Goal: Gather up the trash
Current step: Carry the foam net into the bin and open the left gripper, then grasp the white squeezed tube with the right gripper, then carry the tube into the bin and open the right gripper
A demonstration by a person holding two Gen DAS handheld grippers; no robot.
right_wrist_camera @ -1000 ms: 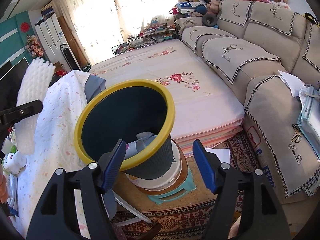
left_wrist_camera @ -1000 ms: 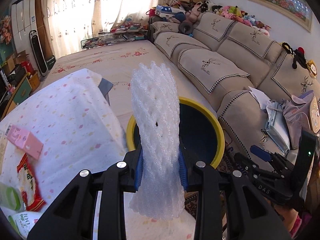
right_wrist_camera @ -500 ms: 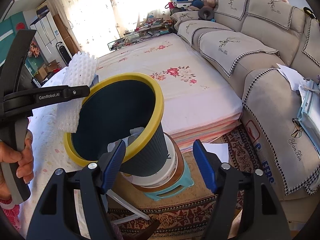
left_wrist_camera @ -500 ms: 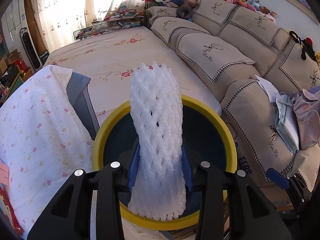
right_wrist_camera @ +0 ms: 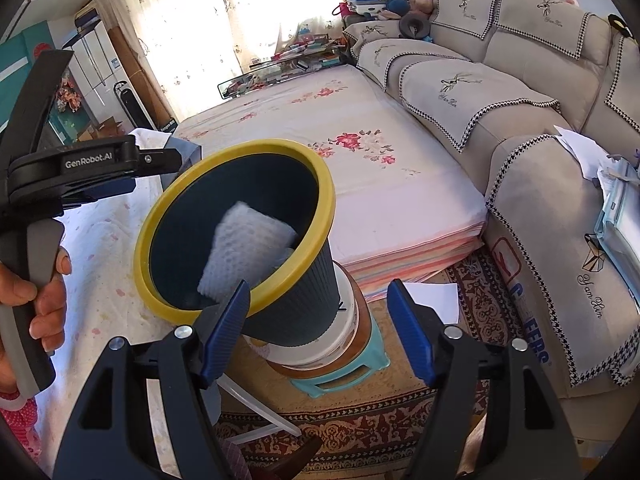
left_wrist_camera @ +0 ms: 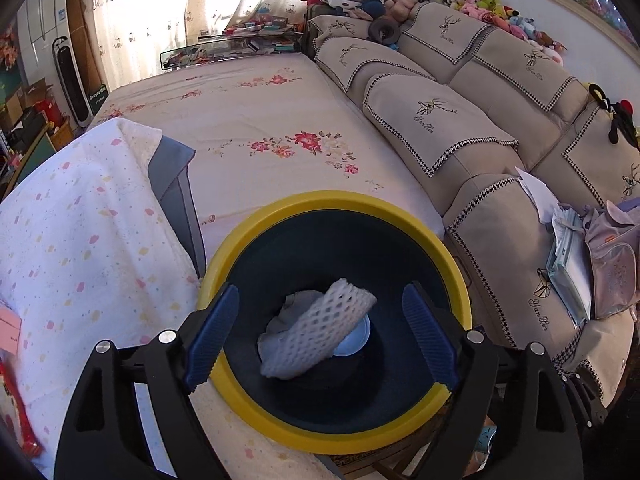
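1. Blue ribbed fingers (left_wrist_camera: pixel 212 336) of the left gripper (left_wrist_camera: pixel 320 336) have just been opening and stand wide apart, nothing between them.
2. White foam mesh sleeve (left_wrist_camera: pixel 316 336) lies inside the yellow-rimmed dark blue bin (left_wrist_camera: pixel 452 248).
3. Right gripper (right_wrist_camera: pixel 320 328) is spread, straddling the bin's ribbed wall without touching it.

The left gripper (right_wrist_camera: pixel 100 168) reads "GenRobot.AI".

white foam net (left_wrist_camera: pixel 316 334), ribbed plastic bin (right_wrist_camera: pixel 296 300)

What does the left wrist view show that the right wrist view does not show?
Only the left wrist view: the left gripper from behind, jaws just opened, nothing between them. Only the right wrist view: the hand on that gripper, the teal stool under the bin. Both: foam net in the yellow-rimmed bin, bed, sofa.
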